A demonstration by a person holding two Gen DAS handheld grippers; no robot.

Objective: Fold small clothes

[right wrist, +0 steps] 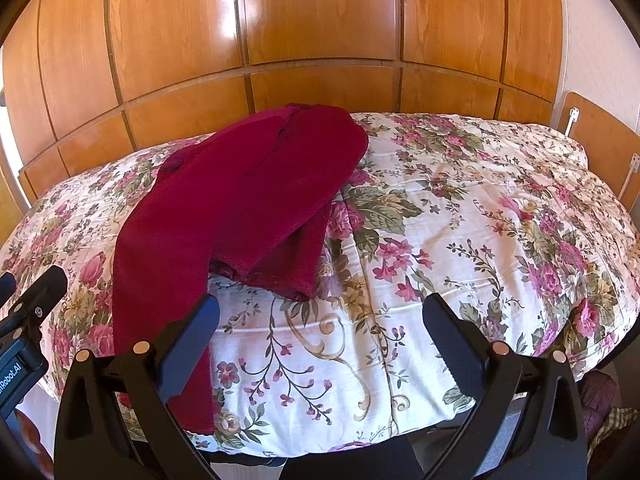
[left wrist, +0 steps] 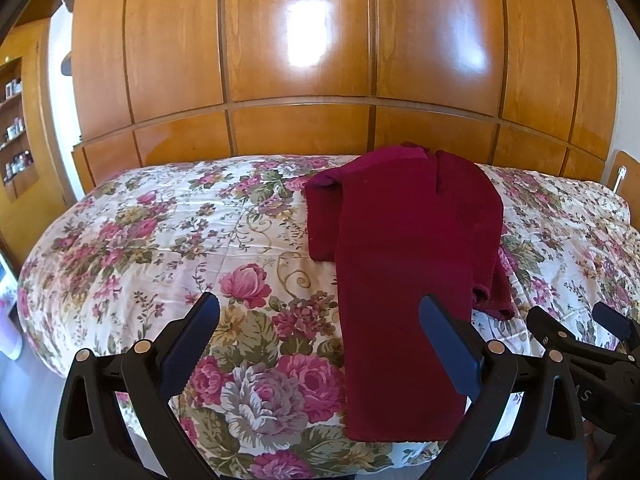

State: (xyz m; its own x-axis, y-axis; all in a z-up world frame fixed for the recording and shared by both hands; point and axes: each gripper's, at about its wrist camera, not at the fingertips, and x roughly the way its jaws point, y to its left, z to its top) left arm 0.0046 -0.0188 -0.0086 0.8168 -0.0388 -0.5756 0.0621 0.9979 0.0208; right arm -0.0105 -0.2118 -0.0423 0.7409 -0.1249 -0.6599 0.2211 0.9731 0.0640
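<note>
A dark red garment point(left wrist: 404, 248) lies partly folded on the floral bedspread point(left wrist: 160, 232), a long strip of it reaching the near edge of the bed. It also shows in the right wrist view point(right wrist: 240, 200), left of centre. My left gripper point(left wrist: 320, 312) is open and empty, hovering over the near bed edge, its right finger point(left wrist: 448, 348) above the red strip. My right gripper point(right wrist: 320, 312) is open and empty over the bedspread point(right wrist: 460, 220), just right of the garment. The right gripper also appears at the right edge of the left wrist view point(left wrist: 580, 328).
A glossy wooden wardrobe point(left wrist: 320, 60) stands behind the bed. Shelves with small bottles point(left wrist: 14, 128) are at far left. A wooden headboard panel with a cable point(right wrist: 600, 140) is at right. Dark fabric point(right wrist: 600, 404) lies on the floor at lower right.
</note>
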